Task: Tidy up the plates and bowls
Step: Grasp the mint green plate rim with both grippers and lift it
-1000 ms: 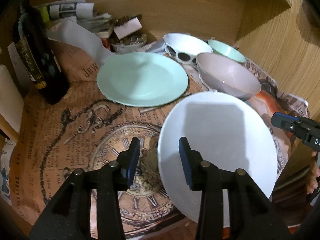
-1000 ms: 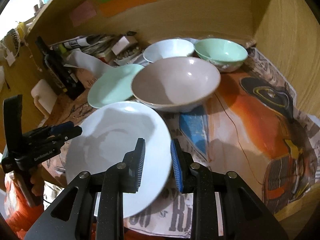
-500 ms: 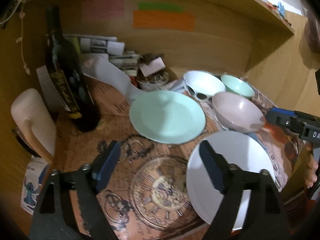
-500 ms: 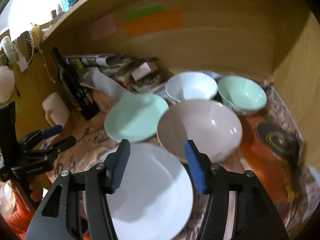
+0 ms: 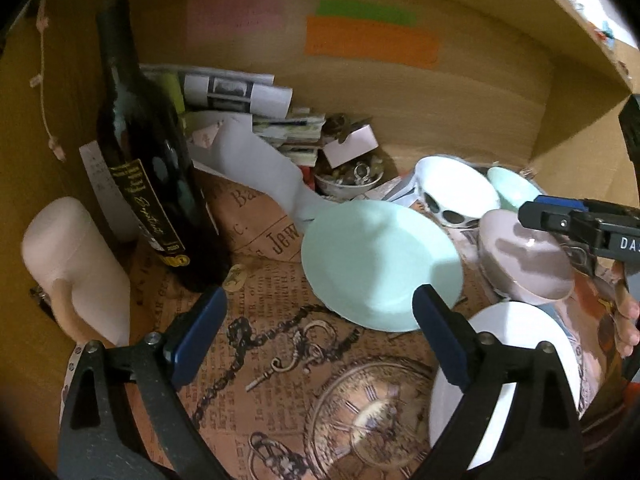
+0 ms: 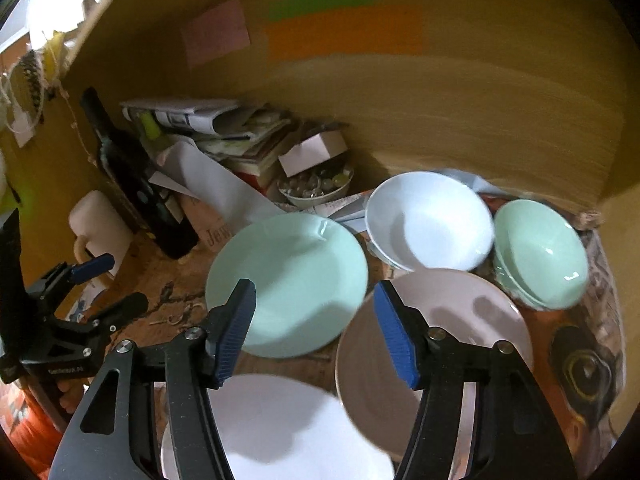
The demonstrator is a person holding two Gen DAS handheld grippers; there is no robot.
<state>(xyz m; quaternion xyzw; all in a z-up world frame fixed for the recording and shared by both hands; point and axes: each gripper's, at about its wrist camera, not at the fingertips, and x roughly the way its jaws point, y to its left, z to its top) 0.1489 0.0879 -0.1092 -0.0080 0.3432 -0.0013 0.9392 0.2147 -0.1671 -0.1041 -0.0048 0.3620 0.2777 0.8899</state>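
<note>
**Two hand-held grippers let go of the white plate**

Two plates and three bowls sit unstacked on the paper-covered desk point(image 5: 280, 360). A second ago both hand-held grippers stood close-jawed at the white plate point(image 6: 276, 428); now both have drawn back and up, and the plate lies flat at the near edge of the desk, free of them. The left hand-held gripper point(image 5: 316, 328) has its jaws opening, already very wide, with nothing between them. The right hand-held gripper point(image 6: 316, 328) is about half open and opening, also empty.

The mint plate point(image 6: 288, 284) lies just behind the white one. The pink bowl point(image 6: 436, 344) sits to its right, with the white bowl point(image 6: 432, 220) and the mint bowl point(image 6: 540, 252) behind it at the back corner.

The white plate looks placed; grouping the plates and nesting the bowls likely remains.
</note>
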